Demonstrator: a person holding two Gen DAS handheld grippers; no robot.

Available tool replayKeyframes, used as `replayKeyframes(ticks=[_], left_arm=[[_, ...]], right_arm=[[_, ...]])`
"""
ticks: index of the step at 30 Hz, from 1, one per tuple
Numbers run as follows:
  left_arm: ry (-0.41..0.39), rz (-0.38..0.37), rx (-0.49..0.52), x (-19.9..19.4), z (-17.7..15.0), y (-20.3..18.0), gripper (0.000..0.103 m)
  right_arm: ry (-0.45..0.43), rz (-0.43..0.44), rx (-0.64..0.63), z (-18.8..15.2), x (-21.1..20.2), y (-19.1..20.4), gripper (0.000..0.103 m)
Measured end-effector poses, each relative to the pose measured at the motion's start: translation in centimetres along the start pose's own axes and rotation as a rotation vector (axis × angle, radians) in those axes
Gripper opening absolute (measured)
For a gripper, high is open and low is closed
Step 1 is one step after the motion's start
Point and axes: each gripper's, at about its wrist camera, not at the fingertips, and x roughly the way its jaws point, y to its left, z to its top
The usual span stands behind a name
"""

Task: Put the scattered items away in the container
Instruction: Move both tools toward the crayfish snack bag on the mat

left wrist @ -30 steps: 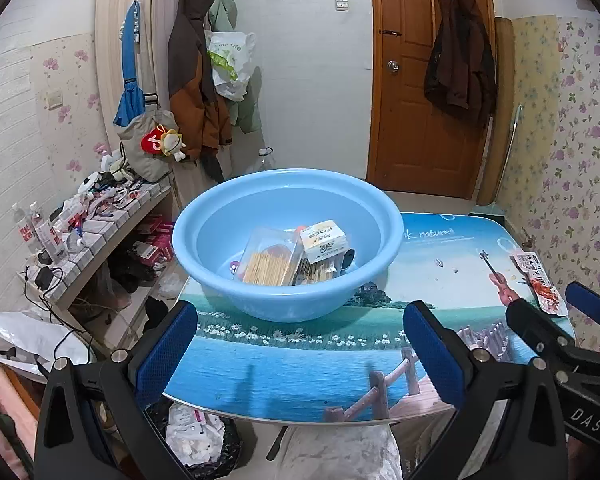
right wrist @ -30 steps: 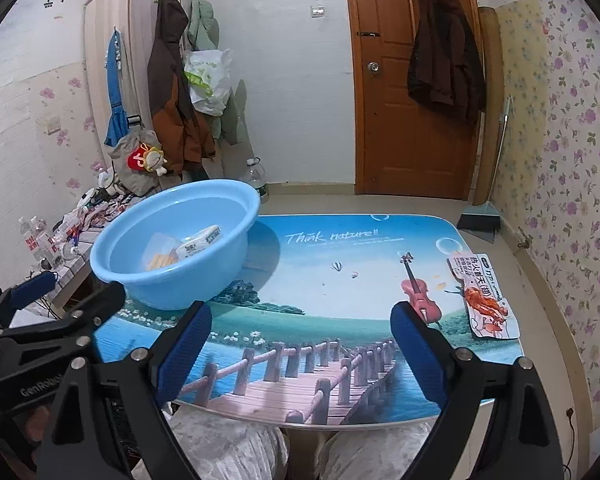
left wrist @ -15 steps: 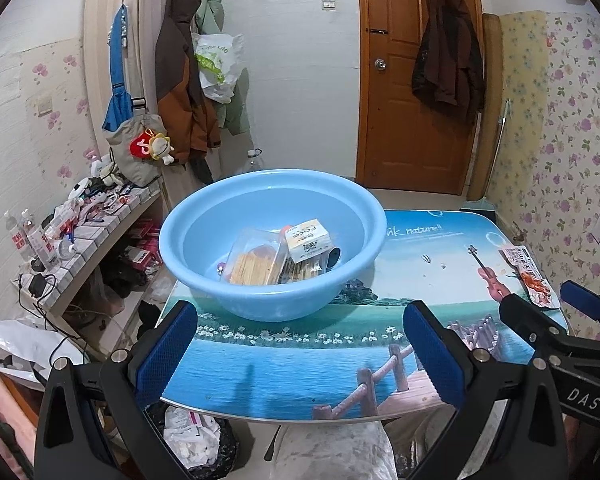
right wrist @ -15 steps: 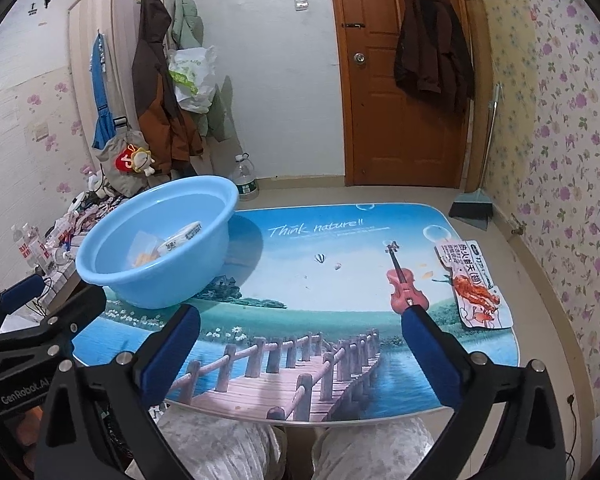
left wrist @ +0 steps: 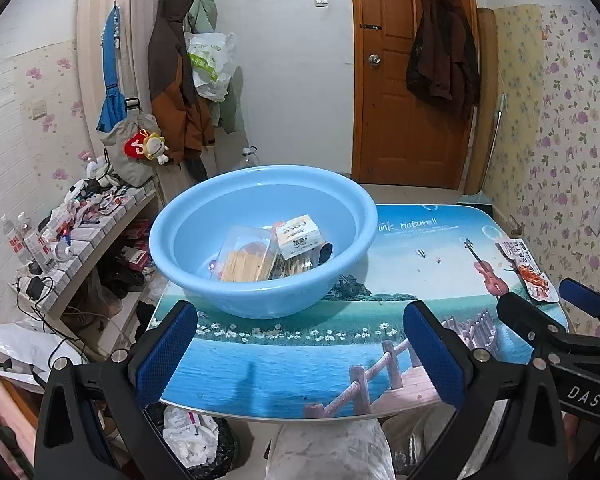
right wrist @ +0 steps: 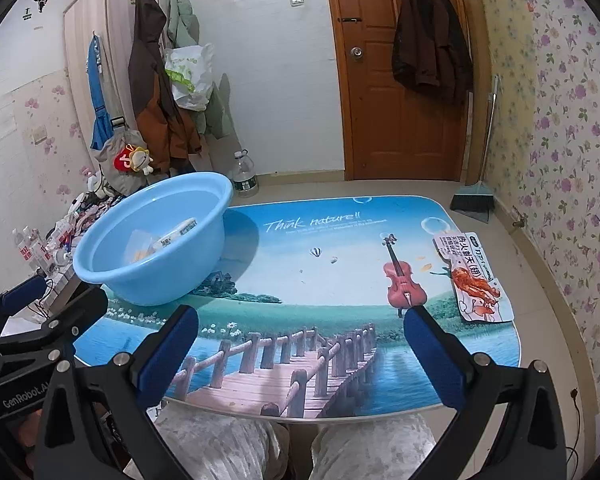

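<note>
Blue plastic, your basin [left wrist: 260, 240] sits on the table's [right wrist: 300, 280] left side, already holding a white box [left wrist: 300, 236] and a clear packet of sticks [left wrist: 246, 256]. One snack packet [right wrist: 474, 280] lies near the right edge. Your left gripper [left wrist: 300, 356] and right gripper [right wrist: 300, 356] both hang spread wide, empty.

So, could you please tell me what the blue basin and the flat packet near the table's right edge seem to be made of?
Blue basin: probably moulded plastic, smooth and slightly glossy, with a rolled rim. Flat packet: likely printed plastic film; thin, with crinkled edges.
</note>
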Motion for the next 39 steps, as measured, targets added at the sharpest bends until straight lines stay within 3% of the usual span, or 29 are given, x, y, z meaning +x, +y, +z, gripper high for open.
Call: replayKeyframes(ticks=[20, 39], left_arm=[[0.021, -0.049, 0.05, 1.4, 0.2, -4.0, 0.103], [0.056, -0.14, 0.141, 5.1, 0.8, -12.4, 0.103]], right_arm=[[-0.005, -0.076, 0.037, -0.5, 0.6, -3.2, 0.103], [-0.005, -0.204, 0.145, -1.8, 1.1, -12.1, 0.103]])
